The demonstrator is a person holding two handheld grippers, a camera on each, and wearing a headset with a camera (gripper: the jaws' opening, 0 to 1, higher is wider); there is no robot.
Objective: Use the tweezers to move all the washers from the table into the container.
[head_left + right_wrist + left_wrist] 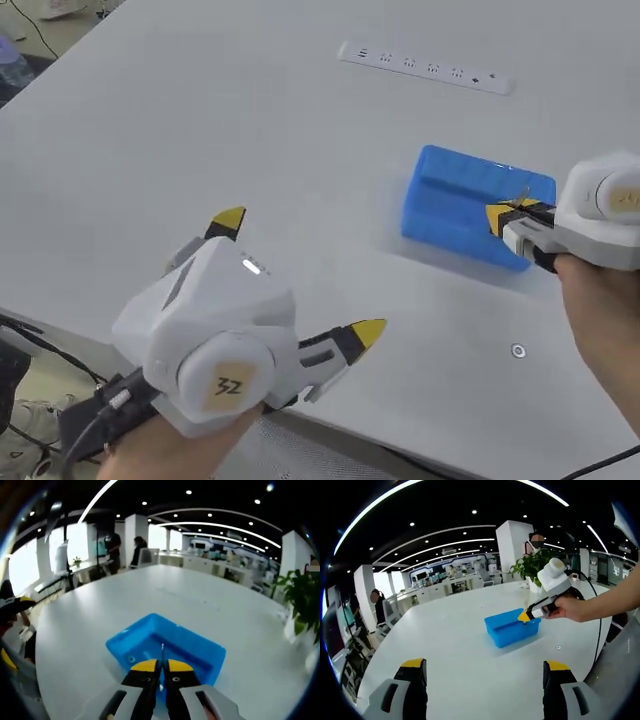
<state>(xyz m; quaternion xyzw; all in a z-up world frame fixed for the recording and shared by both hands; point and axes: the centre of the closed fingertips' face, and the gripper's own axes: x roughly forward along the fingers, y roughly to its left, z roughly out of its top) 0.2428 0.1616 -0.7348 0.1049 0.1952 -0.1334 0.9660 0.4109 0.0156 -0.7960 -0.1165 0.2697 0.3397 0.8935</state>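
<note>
The left gripper (298,275) is held low over the near edge of the white table (200,120), and its jaws are spread wide with nothing between them; in its own view the two yellow-tipped jaws are seen far apart above bare tabletop. The right gripper (500,216) is held at the near right corner of the blue container (462,200), and its jaws are clenched on the tweezers (162,654), whose thin metal tips are seen rising between the yellow pads in the right gripper view. The tweezer tips are poised above the container's open inside, near its front wall; whether anything is pinched between them cannot be told. One washer (518,350) is seen lying flat on the table, nearer to the person than the container and well apart from it, below the right gripper and the hand holding it. In the left gripper view the same washer (558,647) is found just to the right of the container (512,627). A small ring, seemingly a second washer (131,659), is seen on the container's floor, left of the tweezers. A white power strip (425,68) is laid on the far side of the table, beyond the container.
</note>
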